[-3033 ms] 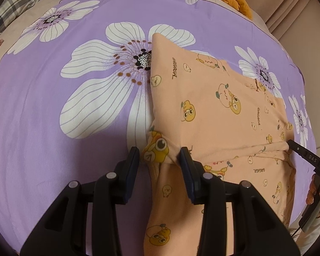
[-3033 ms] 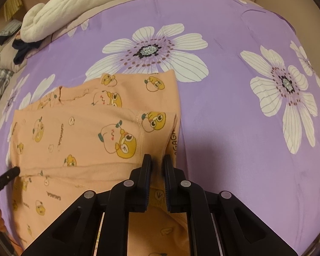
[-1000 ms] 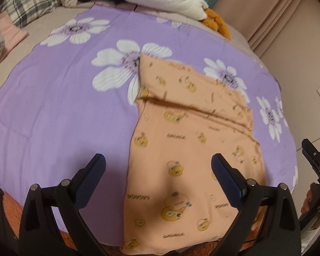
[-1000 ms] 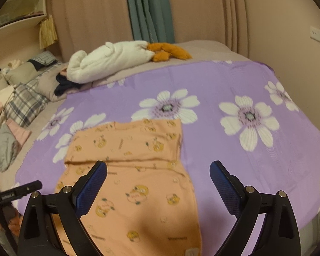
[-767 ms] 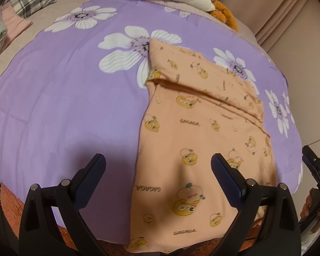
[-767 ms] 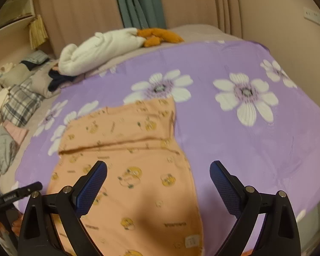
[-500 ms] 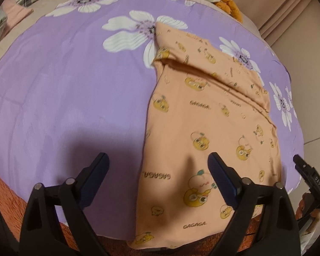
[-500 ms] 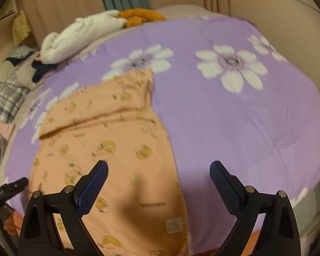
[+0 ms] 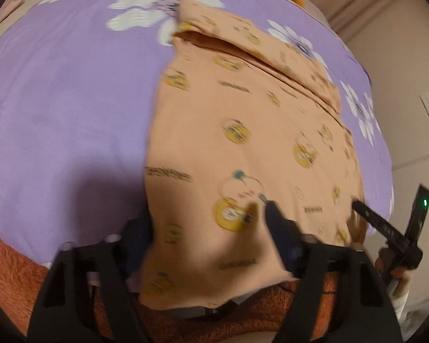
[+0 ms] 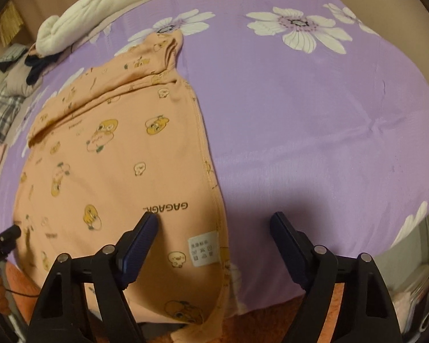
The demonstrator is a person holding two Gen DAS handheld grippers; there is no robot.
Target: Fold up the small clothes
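Purple flowered bedsheet carries the orange garment, lengthwise away from both cameras. Left gripper and right gripper straddle its near corners, spread wide.

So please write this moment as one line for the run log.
phase: reach near hem | garment: flat on sheet, far end folded | left tool: open, at near left edge | right tool: open, at near right edge

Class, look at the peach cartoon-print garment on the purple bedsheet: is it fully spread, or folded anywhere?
Partly folded. The peach cartoon-print garment has its far end doubled over, forming a raised fold edge; the rest lies flat.
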